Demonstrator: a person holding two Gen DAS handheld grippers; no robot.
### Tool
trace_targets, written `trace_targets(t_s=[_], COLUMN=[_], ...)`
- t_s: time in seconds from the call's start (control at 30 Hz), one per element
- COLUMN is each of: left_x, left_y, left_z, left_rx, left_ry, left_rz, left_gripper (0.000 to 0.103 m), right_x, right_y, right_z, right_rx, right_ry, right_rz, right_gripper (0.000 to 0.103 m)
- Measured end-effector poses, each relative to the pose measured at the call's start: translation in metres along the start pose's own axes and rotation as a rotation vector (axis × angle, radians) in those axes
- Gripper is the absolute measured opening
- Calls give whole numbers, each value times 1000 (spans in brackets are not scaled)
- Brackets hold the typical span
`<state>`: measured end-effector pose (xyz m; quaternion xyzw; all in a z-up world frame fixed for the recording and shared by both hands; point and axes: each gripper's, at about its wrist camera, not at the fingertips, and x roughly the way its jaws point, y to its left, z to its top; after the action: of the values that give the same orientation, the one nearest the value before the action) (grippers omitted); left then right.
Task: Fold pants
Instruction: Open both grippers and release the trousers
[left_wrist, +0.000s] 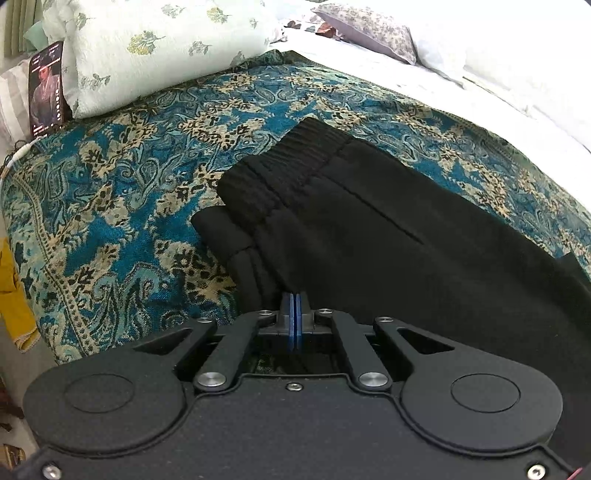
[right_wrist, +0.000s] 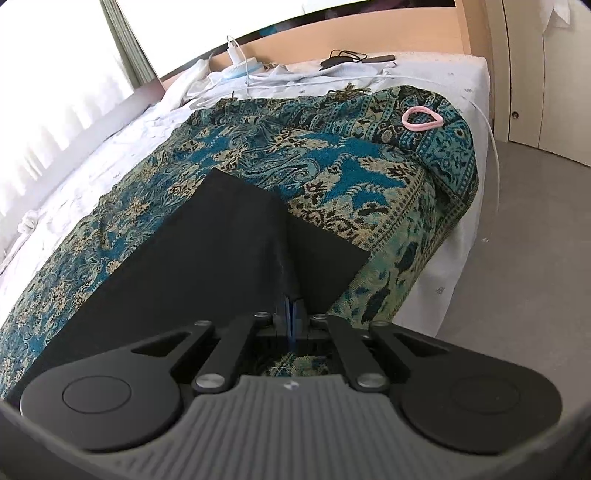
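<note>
The left gripper (left_wrist: 296, 301) and right gripper (right_wrist: 291, 314) each pinch the black pants (left_wrist: 369, 229), already halved lengthwise on the bed (left_wrist: 129, 177); crosswise folds remain.

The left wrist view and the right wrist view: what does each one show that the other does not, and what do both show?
Only the left wrist view shows the waistband, a leafy pillow and a phone leaning on it. Only the right wrist view shows the leg ends, a pink hair tie, a charger and the floor. Both show the black pants on the paisley throw, with tongs shut on the fabric: left, right.
</note>
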<state>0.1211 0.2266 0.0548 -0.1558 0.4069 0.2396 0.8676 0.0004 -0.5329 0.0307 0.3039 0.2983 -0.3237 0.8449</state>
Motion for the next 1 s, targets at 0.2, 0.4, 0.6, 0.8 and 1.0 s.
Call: trace_targets(t_s=[0.2,0.4,0.6,0.8,1.0], left_x=[-2,-33,-78,-98,-105], left_y=[-6,-29,-74,-144,-197], left_z=[-1,-7,-25,-74,-126], left_rx=[30,102,176,320,442], left_ry=[-11,-81,-262,-304,-316], left_rz=[17,67,5,-208,-331], left_gripper=[15,58,70,64,63], right_x=[-2,-21,-45,-43,-28], right_y=[0,-8,19,81,115], right_z=[1,6,-2,-47,-86], right_rx=[-30,3,-105,-378,-522], right_ry=[-25,-76,-194,-241,-190], right_rz=[2,-27,25,163,262], right_gripper=[33,60,65,65,65])
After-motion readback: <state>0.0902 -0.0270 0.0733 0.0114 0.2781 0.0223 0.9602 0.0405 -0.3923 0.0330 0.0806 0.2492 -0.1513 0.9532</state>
